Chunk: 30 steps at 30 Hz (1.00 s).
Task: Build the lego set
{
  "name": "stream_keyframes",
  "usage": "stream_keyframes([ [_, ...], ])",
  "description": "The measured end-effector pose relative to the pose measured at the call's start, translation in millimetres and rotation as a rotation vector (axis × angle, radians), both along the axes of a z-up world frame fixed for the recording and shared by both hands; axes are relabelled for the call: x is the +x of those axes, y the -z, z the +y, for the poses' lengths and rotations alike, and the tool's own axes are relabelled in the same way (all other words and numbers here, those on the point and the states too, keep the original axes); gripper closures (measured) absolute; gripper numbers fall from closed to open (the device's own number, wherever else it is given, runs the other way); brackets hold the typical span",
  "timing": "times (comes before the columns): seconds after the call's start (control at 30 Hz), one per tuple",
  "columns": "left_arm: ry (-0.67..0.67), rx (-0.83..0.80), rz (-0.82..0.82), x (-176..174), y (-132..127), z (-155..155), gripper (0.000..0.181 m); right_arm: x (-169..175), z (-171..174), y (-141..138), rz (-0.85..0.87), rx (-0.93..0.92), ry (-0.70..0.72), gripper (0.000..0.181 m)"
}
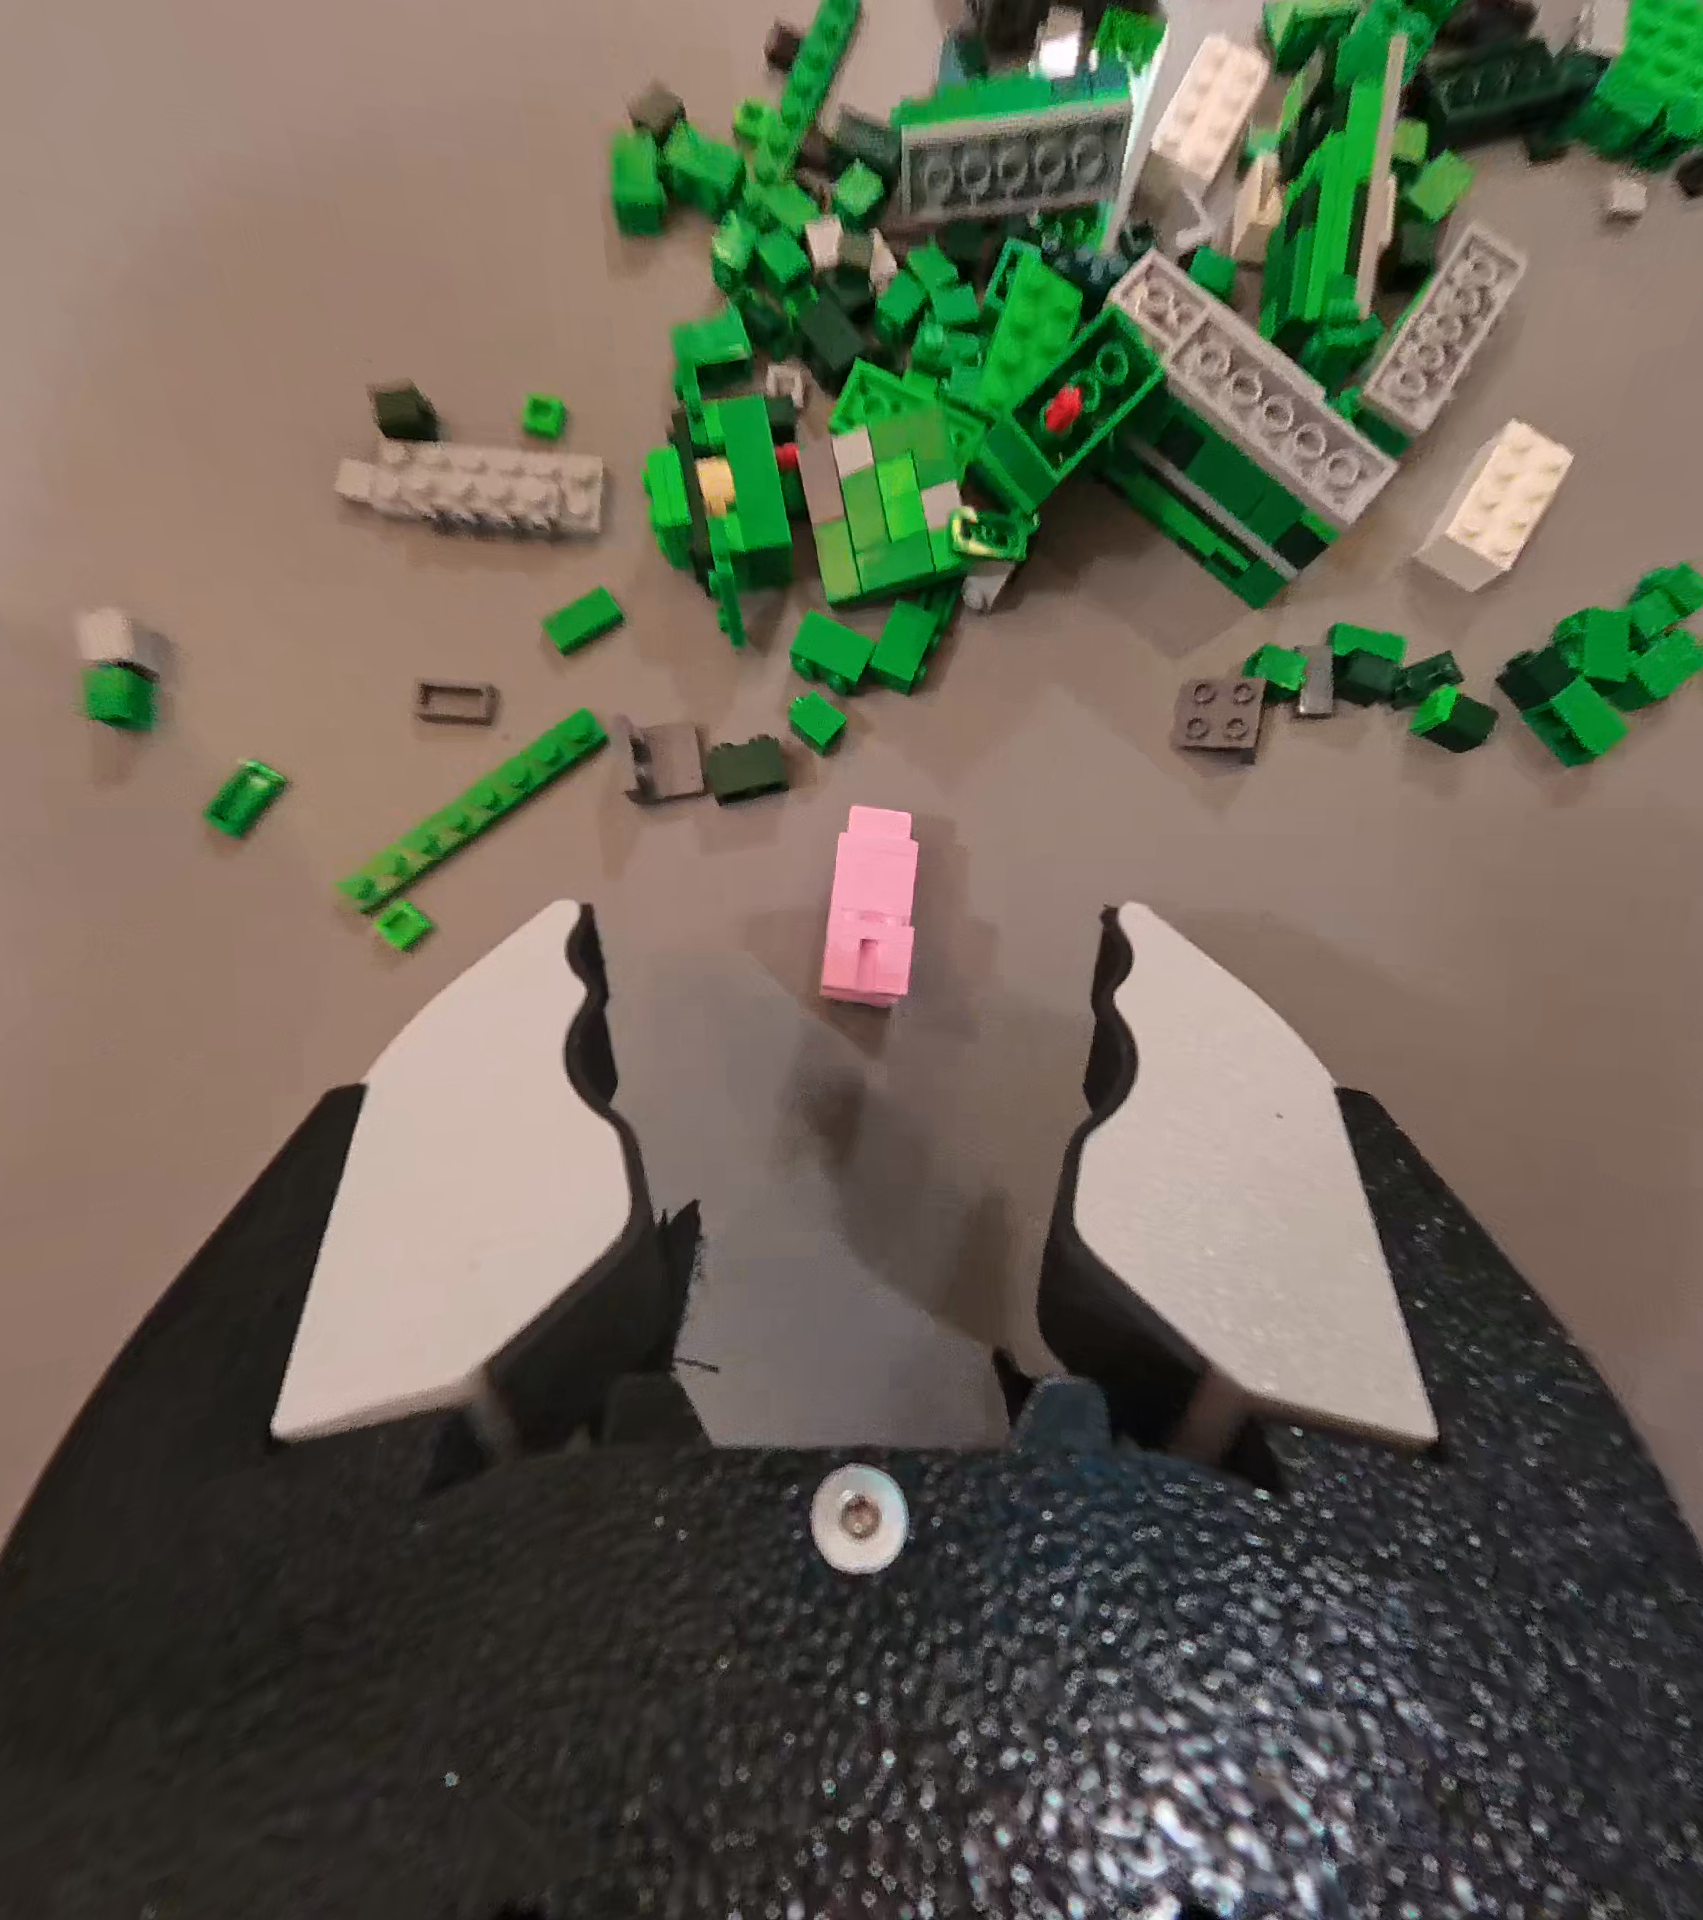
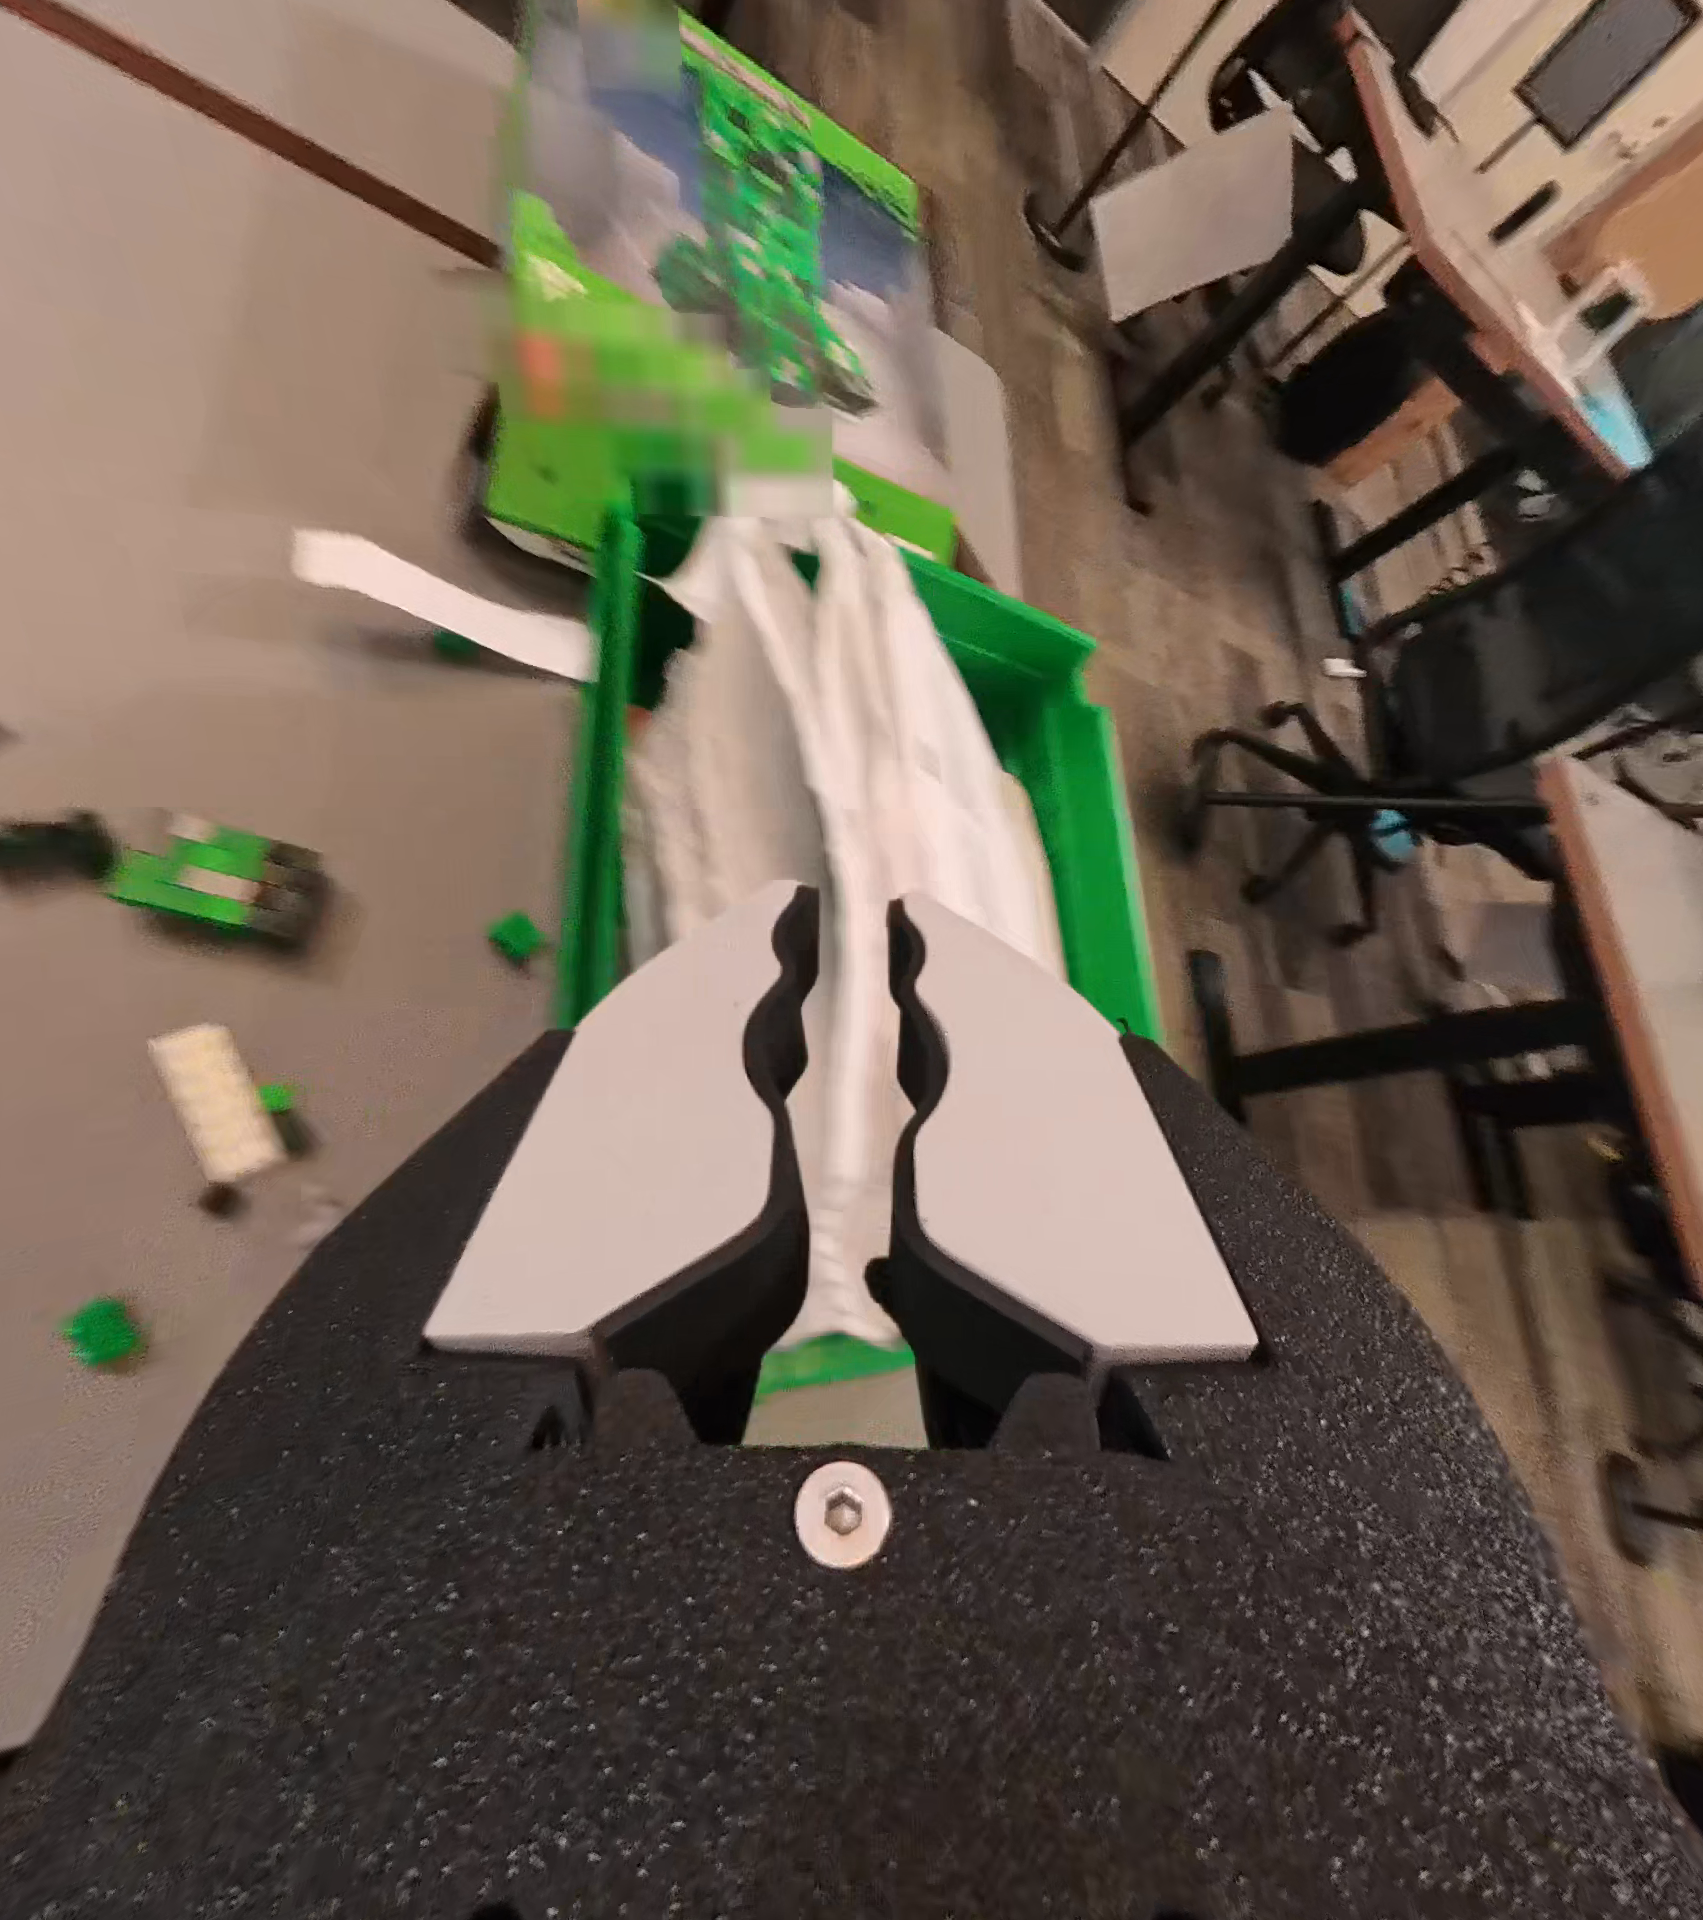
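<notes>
In the left wrist view a small pink lego figure (image 1: 870, 906) lies on the grey table just ahead of my left gripper (image 1: 845, 925), which is open and empty, its fingertips level with the figure's near end. A big pile of green, grey and white bricks (image 1: 1086, 343) lies beyond it. In the right wrist view my right gripper (image 2: 849, 914) is shut on a crumpled white paper bag (image 2: 857, 790) that trails ahead over an open green box (image 2: 1065, 727). The view is blurred.
Loose pieces lie left of the pink figure: a long green plate (image 1: 473, 810), a grey plate (image 1: 473, 488). A white brick (image 1: 1496, 504) sits at right. In the right wrist view the green set box (image 2: 691, 260), scattered bricks (image 2: 213, 883), the table edge, office chairs (image 2: 1449, 748) and desks show. Left tips to right tips: about 55 centimetres. The long green plate (image 1: 473, 810) sits 5 centimetres or so from the ends of my left fingers.
</notes>
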<state>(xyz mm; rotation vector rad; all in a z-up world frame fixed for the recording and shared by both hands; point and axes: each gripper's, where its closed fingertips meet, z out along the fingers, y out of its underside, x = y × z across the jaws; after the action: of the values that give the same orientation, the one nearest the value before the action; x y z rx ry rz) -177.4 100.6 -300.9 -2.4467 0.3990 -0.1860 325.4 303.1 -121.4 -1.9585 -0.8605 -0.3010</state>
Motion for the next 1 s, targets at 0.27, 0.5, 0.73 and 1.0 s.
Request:
stream_keyframes([
  [0.27,-0.023,0.219,0.131,13.0,-59.4,3.7,0.094,81.5,-9.7,16.9,-0.262,-0.150,0.024,0.154],
  [0.5,-0.035,0.249,0.145,31.2,-80.2,9.4,0.094,15.0,-44.1,39.6,-0.293,-0.064,-0.313,0.137],
  [0.73,0.031,0.326,0.095,71.7,-103.0,34.0,0.095,15.4,-21.9,33.3,-0.284,0.035,-0.245,0.145],
  [1.0,0.122,0.322,0.058,99.0,-103.1,45.1,0.098,84.1,-19.4,5.5,-0.136,-0.070,-0.163,0.149],
])
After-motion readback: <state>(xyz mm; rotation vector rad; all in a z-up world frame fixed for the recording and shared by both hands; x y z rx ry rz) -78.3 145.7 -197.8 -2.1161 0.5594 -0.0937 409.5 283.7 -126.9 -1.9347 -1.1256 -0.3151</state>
